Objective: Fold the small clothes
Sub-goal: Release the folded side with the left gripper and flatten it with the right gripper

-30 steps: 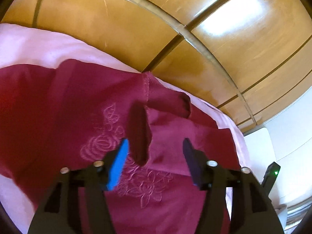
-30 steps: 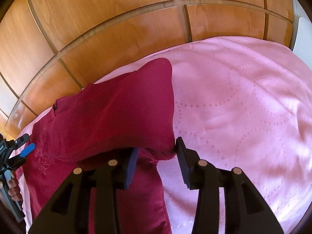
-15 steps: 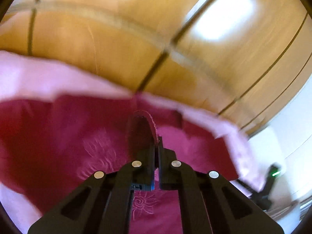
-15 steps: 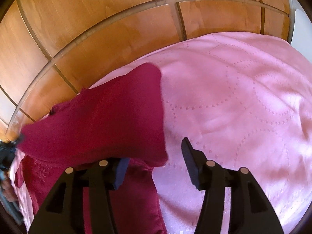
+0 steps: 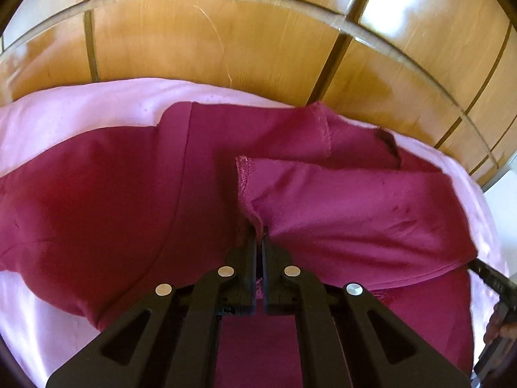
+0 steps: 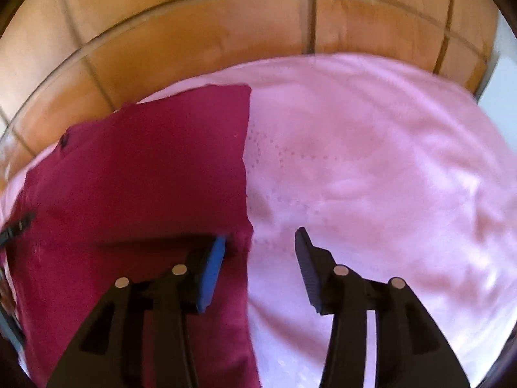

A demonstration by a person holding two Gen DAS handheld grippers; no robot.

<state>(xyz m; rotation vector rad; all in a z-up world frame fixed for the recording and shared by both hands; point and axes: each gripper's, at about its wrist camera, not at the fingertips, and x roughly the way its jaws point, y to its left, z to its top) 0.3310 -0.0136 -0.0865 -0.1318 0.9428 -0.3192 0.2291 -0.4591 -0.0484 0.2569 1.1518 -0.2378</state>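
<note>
A dark red garment [image 5: 113,194] lies spread on a pink bedspread [image 5: 64,113]. One flap of it [image 5: 355,210] is folded across the body, raw hem towards me. My left gripper [image 5: 259,236] is shut on the lower end of that hem. In the right wrist view the same garment [image 6: 145,177] fills the left half. My right gripper [image 6: 260,258] hangs over its right edge with jaws closing. The cloth's edge runs between the blue pad [image 6: 213,268] and the dark pad [image 6: 305,268], and neither presses on it.
Polished wooden panels [image 5: 226,32] rise right behind the bed. The pink bedspread [image 6: 371,161] stretches bare to the right of the garment. The other gripper and a hand [image 5: 494,291] show at the right edge of the left wrist view.
My left gripper closed on the flap's hem and swung, so the flap now lies across the garment and hides the embroidery. The right jaws widened, then narrowed, over the garment's edge.
</note>
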